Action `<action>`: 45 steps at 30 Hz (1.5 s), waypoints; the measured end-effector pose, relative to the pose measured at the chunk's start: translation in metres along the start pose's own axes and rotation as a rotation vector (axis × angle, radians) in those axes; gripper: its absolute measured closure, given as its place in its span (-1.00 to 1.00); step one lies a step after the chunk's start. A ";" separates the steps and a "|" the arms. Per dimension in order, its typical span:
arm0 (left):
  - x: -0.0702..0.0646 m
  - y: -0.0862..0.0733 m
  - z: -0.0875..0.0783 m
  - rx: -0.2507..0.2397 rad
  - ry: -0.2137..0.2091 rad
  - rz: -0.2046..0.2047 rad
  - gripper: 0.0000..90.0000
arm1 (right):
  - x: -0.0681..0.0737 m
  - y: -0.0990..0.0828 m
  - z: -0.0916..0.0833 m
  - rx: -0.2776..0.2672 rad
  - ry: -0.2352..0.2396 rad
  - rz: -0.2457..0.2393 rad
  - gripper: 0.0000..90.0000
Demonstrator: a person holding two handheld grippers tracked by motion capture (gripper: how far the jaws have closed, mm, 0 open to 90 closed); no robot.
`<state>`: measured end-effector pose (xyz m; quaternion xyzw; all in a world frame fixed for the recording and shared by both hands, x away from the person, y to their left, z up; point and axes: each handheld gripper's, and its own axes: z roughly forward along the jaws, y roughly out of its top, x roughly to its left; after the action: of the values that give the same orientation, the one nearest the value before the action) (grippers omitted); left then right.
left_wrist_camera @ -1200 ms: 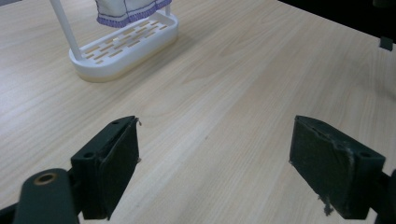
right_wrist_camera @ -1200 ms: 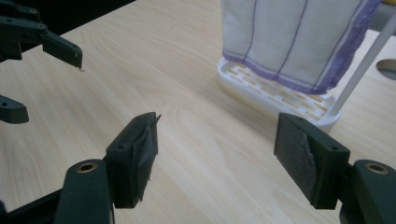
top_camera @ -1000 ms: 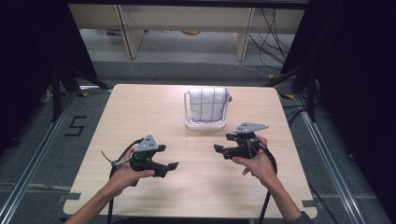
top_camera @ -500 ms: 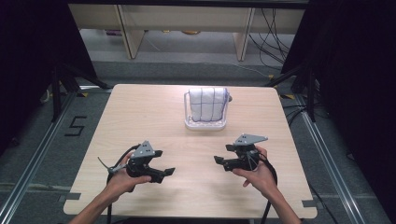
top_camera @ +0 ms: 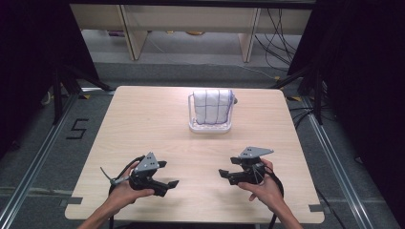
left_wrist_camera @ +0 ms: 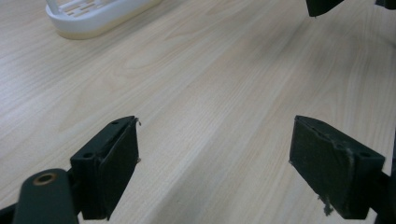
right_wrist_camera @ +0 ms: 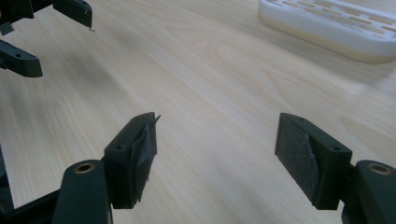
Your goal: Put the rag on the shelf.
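Grippers sit low over the near half of the wooden bench [top_camera: 143, 124], one in each hand, and neither holds anything. The left gripper [top_camera: 168, 173] has its jaws spread wide with bare wood between them, as its own view makes plain [left_wrist_camera: 212, 154]; the right gripper [top_camera: 227, 173] is likewise wide open over empty bench [right_wrist_camera: 215, 154]. The two point inward toward each other, so each camera catches the other's black jaw tips at an upper corner. Well beyond them, toward the far edge and a little right of centre, stands the white rack [top_camera: 210, 127] with its slotted base, carrying a folded white cloth [top_camera: 212, 106] upright between its wires. That placement seems deliberate: the cloth is propped where open jaws could come at it from the near side. With both grippers empty and well apart from the rack, the work on it looks not yet begun, by my reading.
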<state>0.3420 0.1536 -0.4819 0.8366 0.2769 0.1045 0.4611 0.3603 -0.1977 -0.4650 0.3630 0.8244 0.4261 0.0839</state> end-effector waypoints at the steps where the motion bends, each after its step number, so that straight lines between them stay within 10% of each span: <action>1: -0.001 -0.001 0.000 -0.004 0.004 -0.005 -0.66 | 0.000 -0.002 -0.001 0.003 0.001 -0.005 -0.33; 45: -0.031 -0.048 -0.024 0.069 0.041 0.004 -0.67 | 0.042 -0.064 -0.015 0.147 -0.052 -0.022 -0.63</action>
<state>0.2884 0.1730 -0.5061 0.8502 0.2879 0.1129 0.4260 0.2895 -0.2032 -0.4975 0.3698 0.8551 0.3538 0.0830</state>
